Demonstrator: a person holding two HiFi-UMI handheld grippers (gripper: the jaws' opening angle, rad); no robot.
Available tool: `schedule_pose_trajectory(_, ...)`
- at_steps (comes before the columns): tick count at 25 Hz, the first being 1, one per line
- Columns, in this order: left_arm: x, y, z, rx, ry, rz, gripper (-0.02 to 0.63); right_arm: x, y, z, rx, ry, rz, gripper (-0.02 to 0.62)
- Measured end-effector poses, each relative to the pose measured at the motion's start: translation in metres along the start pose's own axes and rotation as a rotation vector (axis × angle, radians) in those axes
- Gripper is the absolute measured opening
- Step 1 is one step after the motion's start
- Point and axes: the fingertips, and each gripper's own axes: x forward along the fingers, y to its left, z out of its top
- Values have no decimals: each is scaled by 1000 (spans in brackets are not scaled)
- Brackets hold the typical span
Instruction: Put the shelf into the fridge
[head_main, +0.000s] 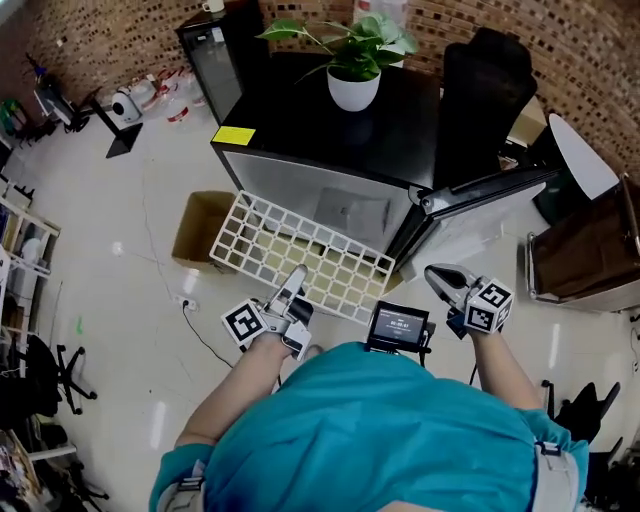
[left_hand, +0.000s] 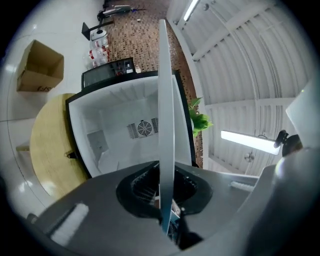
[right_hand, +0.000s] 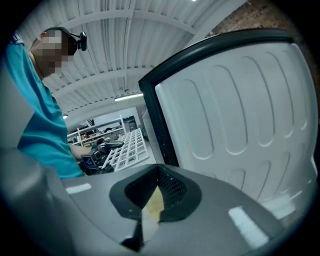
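Surroundings: black fridge (head_main: 330, 140) standing on the floor, its door (head_main: 480, 190) swung open to the right. A leafy plant in a white pot (head_main: 353, 88) and a yellow label (head_main: 233, 134) sit on the fridge top. An open cardboard box (head_main: 200, 228) lies on the floor at the fridge's left front corner, just beside the shelf's left end. A black chair (head_main: 485, 80) stands behind the door, and a smaller black cabinet (head_main: 215, 60) behind the fridge to the left. Item: white grid shelf (head_main: 300, 255), held in front of the open compartment and lying roughly flat. Its long axis runs across the fridge front, from the box side toward the door hinge. The far long edge is at the mouth of the compartment, and most of the grid is outside it. A pale yellow surface shows through the grid from below. Left tongs (head_main: 297, 275): clamped on the middle of the shelf's near long edge. In the left gripper view the shelf (left_hand: 166, 125) appears edge-on, pointing into the white interior (left_hand: 115, 145) with its fan vent (left_hand: 145, 128). Right tongs (head_main: 437, 272): together, holding nothing, raised beside the door's ribbed inner liner (right_hand: 240, 110).
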Motion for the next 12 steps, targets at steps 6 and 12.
schedule_pose_trajectory(6, 33, -23, 50, 25, 79, -182, 26, 30, -10, 30, 66, 9, -152, 2)
schedule_pose_trajectory(12, 103, -83, 98, 58, 26, -449, 27, 54, -30, 44, 108, 32, -148, 2)
